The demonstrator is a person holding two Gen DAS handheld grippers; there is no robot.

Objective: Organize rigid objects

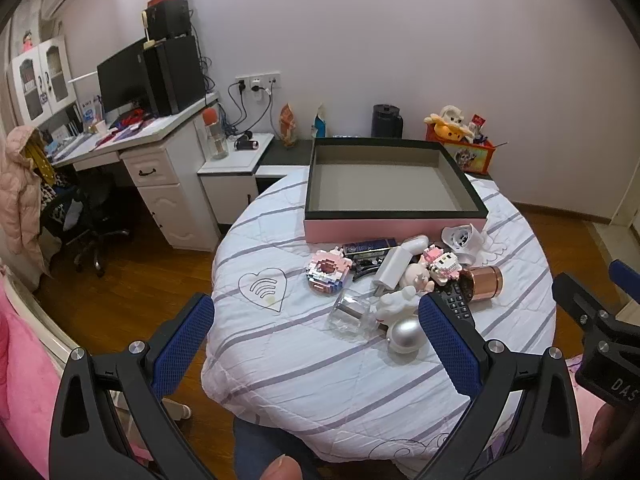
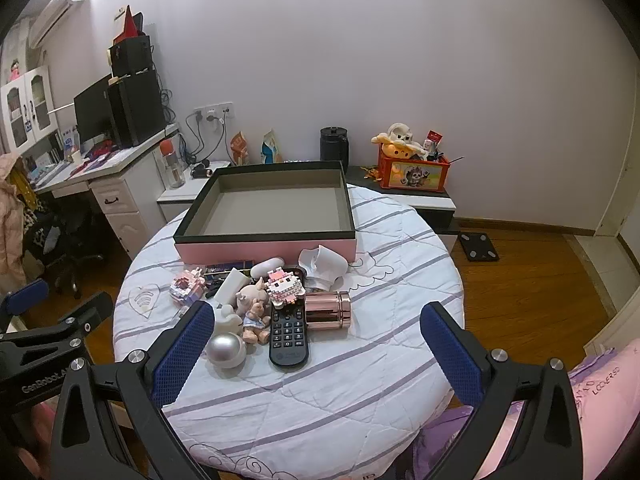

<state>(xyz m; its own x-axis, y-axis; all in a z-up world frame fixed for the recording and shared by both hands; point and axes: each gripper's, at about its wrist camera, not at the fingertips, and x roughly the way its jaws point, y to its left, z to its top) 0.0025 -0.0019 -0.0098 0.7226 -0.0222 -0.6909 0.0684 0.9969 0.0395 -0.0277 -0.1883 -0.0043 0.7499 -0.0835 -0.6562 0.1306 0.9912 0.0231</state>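
An empty pink box [image 1: 394, 230] [image 2: 264, 249] with a black rim stands at the back of the round table [image 1: 320, 380] [image 2: 360, 380]. In front of it lies a pile: a pink brick donut [image 1: 328, 273] [image 2: 186, 287], a black remote [image 2: 289, 330] [image 1: 456, 304], a rose-gold jar [image 2: 328, 310] [image 1: 486, 283], a silver ball [image 2: 226, 350] [image 1: 406, 334], a pig figure [image 2: 254, 306], a clear jar [image 1: 352, 314]. My left gripper [image 1: 316, 344] is open above the table's front. My right gripper [image 2: 318, 350] is open, near the remote.
A white desk [image 1: 160, 136] with a monitor and an office chair [image 1: 88, 220] stand at the left. A low cabinet behind the table holds a black kettle [image 1: 386, 120] and a red toy box [image 1: 468, 148]. A scale [image 2: 478, 246] lies on the wooden floor.
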